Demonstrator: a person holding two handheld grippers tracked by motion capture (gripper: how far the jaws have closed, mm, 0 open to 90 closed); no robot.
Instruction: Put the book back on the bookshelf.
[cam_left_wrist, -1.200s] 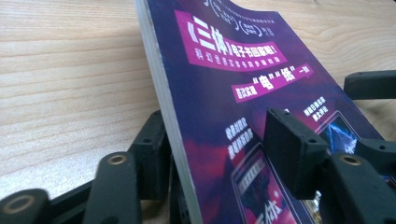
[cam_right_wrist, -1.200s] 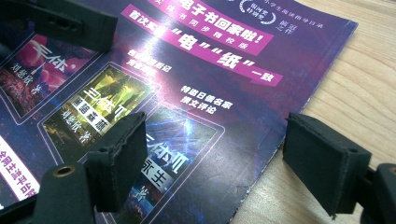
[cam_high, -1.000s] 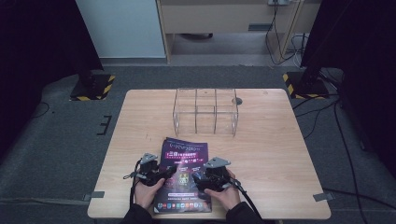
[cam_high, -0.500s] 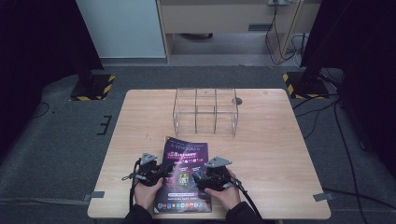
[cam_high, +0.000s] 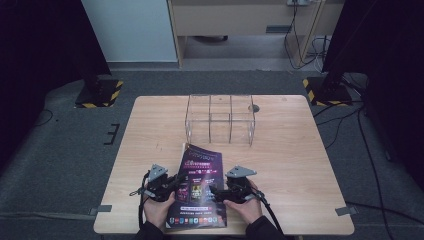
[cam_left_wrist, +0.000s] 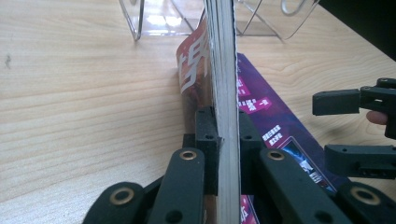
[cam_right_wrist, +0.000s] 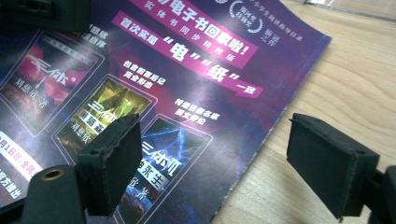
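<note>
While clamped on the left edge of the magazine (cam_high: 199, 186), with both pads pressed on the stack of pages, seen in the left gripper view: left gripper (cam_left_wrist: 223, 140). Jaws just closed further onto that edge. Page edges (cam_left_wrist: 225, 70) running straight up between the two black jaws, pale and tightly packed. In the high view, left gripper (cam_high: 172, 184) at the magazine's left side, left hand (cam_high: 159, 210) under it near the front edge of the table (cam_high: 300, 165).

Magazine lying on the near middle part of the table, purple cover up, a little turned, left side lifted slightly off the wood, far end pointing toward the clear acrylic rack (cam_high: 220, 119). Rack standing upright further back, apart from the magazine, with dividers inside.

Right gripper (cam_right_wrist: 212, 163) held wide, nothing between the pads. One pad (cam_right_wrist: 114, 158) above the printed cover (cam_right_wrist: 187, 70), the other pad (cam_right_wrist: 327, 163) above bare wood just beside the magazine's right edge. Touching the cover or not: cannot tell. In the high view, right gripper (cam_high: 219, 192) at the magazine's right side, right hand (cam_high: 247, 207) behind it. Cables trailing from both grippers toward the table's near edge.
</note>
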